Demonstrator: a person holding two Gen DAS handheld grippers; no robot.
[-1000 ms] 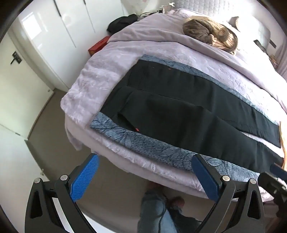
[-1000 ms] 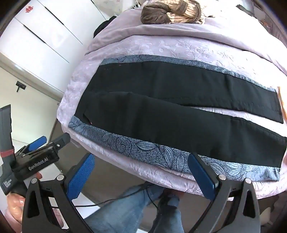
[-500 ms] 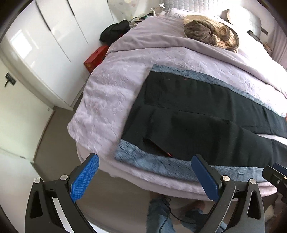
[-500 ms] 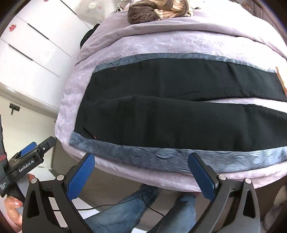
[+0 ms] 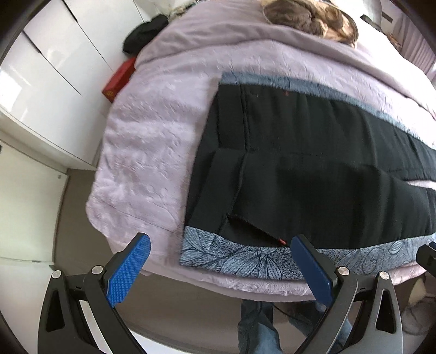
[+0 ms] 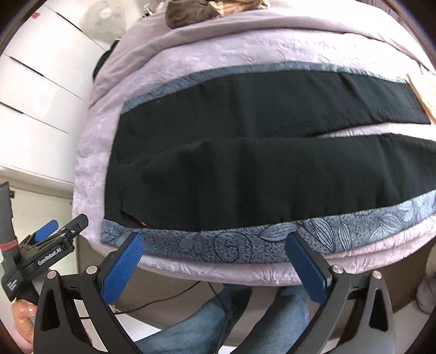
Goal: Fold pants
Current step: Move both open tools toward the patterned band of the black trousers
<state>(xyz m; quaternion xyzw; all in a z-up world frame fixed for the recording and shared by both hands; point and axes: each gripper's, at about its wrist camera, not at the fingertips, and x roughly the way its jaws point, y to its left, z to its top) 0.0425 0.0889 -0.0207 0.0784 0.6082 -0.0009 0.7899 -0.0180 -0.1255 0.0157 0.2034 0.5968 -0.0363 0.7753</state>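
Pants lie flat on the bed, spread lengthwise on a blue-grey leaf-print cloth that runs along the bed's near edge. Waistband end sits toward the bed's left corner; both legs run off toward the right, parted, with a strip of the lilac cover showing between them. No fold made yet, as far as I can judge: legs not laid one on the other, nothing doubled over. A pocket flap or small opening with a red tag shows at the near waist corner. My left tongs are spread wide, gripping nothing, hovering off the near edge by the waist corner, not touching cloth. My right tongs are likewise wide apart and empty, poised over the near edge roughly below the seat and thigh of the near leg. In the right view the left tool and the hand holding it show at far left, clear of the bed. Heaped brown garment at the far end of the bed, well apart from the work. Whole task remains: bring one leg onto the other, then fold the length down. First grasp points look to be the near waist corner and near leg edge.
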